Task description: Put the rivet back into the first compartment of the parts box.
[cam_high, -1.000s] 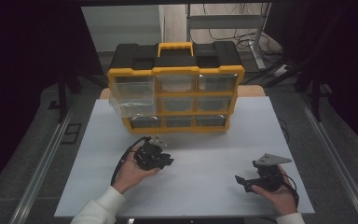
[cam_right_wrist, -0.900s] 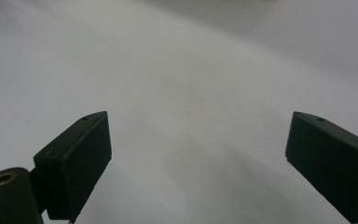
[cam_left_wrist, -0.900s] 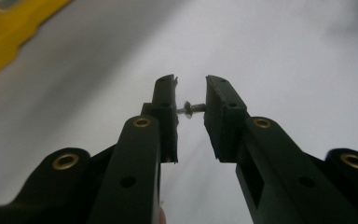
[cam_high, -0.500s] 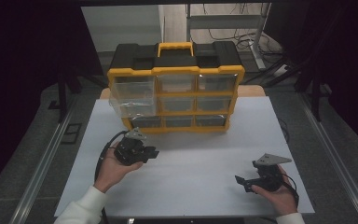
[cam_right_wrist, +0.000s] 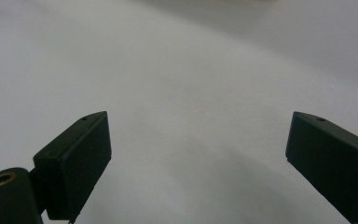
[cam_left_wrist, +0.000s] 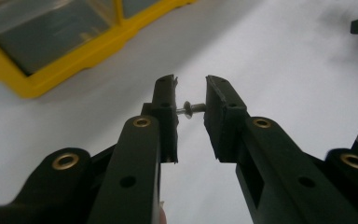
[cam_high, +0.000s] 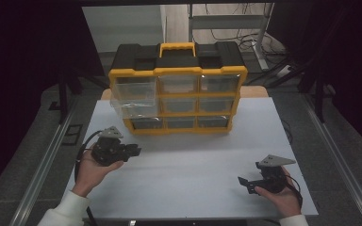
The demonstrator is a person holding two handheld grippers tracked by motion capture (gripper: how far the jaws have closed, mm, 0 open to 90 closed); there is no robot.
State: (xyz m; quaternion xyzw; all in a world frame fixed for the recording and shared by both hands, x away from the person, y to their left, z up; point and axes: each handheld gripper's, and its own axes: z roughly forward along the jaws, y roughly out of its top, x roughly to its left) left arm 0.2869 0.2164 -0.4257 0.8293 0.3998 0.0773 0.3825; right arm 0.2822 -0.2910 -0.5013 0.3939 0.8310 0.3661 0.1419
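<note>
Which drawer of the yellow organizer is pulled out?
The top-left drawer: its clear front stands forward of the yellow organizer frame, while the other eight sit flush.

Drawer cabinet [cam_high: 176, 92] at back of table [cam_high: 193, 188]. Left gripper [cam_high: 134, 151] before its left corner, screw [cam_left_wrist: 191, 108] between jaws. Right gripper [cam_high: 243, 182] before its right corner, farther off.

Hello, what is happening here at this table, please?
A person holds a gripper in each hand over a white table. The left gripper is shut on a small metal screw, near the yellow and black drawer organizer. One clear drawer there is pulled out. The right gripper is open, with nothing between its jaws.
</note>
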